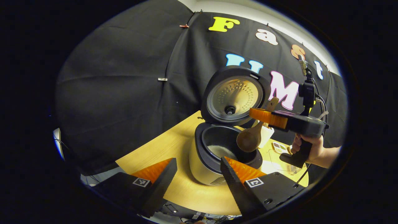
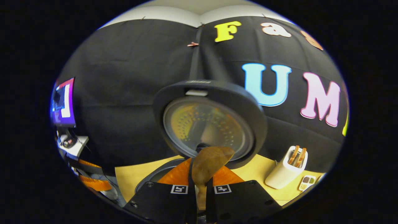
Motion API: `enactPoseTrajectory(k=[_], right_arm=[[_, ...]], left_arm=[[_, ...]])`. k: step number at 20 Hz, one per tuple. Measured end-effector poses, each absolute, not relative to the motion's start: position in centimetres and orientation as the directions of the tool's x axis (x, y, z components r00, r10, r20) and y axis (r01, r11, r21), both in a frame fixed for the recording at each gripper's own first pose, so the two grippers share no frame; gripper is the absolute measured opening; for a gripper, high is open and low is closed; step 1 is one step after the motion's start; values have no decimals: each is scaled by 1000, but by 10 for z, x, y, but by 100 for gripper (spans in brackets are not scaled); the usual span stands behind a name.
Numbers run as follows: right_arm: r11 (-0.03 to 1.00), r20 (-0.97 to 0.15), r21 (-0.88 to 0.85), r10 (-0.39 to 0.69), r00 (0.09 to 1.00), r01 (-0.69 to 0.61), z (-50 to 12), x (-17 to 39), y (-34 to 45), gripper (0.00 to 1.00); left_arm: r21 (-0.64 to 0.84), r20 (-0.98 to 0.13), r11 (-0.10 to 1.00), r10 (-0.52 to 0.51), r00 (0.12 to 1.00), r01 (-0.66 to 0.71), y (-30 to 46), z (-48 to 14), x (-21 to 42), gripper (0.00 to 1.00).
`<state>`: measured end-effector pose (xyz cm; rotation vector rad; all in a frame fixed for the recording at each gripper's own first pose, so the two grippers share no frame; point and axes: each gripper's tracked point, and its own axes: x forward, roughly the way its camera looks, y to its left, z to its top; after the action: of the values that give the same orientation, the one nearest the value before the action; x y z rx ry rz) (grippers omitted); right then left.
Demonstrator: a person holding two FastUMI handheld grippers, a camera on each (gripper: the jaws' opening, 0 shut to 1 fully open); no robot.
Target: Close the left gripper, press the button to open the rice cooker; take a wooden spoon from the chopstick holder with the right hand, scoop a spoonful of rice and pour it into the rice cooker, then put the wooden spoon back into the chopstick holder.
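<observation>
Holding the brown wooden spoon [image 1: 250, 138] by its stiff, light handle, the right gripper [image 1: 264, 115] is clamped on it, bowl hanging over the open cream rice cooker [image 1: 202, 161] at the desk's [image 1: 161, 149] three o'clock. Grip mid-handle; smooth wood could pivot. The left gripper [image 1: 196, 169] stands apart, empty.

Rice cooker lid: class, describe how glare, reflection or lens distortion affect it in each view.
Left gripper view: the rice cooker lid shows a warm sheen on its inner plate, and fisheye distortion curves the table edge. Right gripper view: the lid bulges large, its plate mirroring orange and yellow tints behind the wooden spoon.
</observation>
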<state>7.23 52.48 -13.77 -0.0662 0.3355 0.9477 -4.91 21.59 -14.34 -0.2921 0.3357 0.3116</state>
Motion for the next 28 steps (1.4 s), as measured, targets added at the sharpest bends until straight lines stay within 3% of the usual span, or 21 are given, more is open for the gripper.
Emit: enactPoseTrajectory(k=[2, 7, 15, 20, 28], right_arm=[[637, -279, 168, 763, 584, -752, -118, 86, 504, 15], [743, -250, 344, 662, 707, -574, -88, 131, 417, 16], [883, -274, 370, 399, 875, -287, -81, 190, 213, 15], [917, -317, 385, 239, 918, -105, -96, 209, 98, 15], [896, -406, 421, 46, 912, 142, -150, 231, -34, 15]], left_arm=[[-222, -358, 916, 243, 902, -335, 209, -139, -46, 92], [-206, -340, 936, 207, 917, -287, 181, -123, -24, 95], [-231, -347, 950, 121, 930, -210, 107, -114, 17, 96], [-208, -382, 963, 81, 921, -171, 59, -115, 35, 96], [-148, -399, 969, 126, 908, -199, 16, -100, 55, 95]])
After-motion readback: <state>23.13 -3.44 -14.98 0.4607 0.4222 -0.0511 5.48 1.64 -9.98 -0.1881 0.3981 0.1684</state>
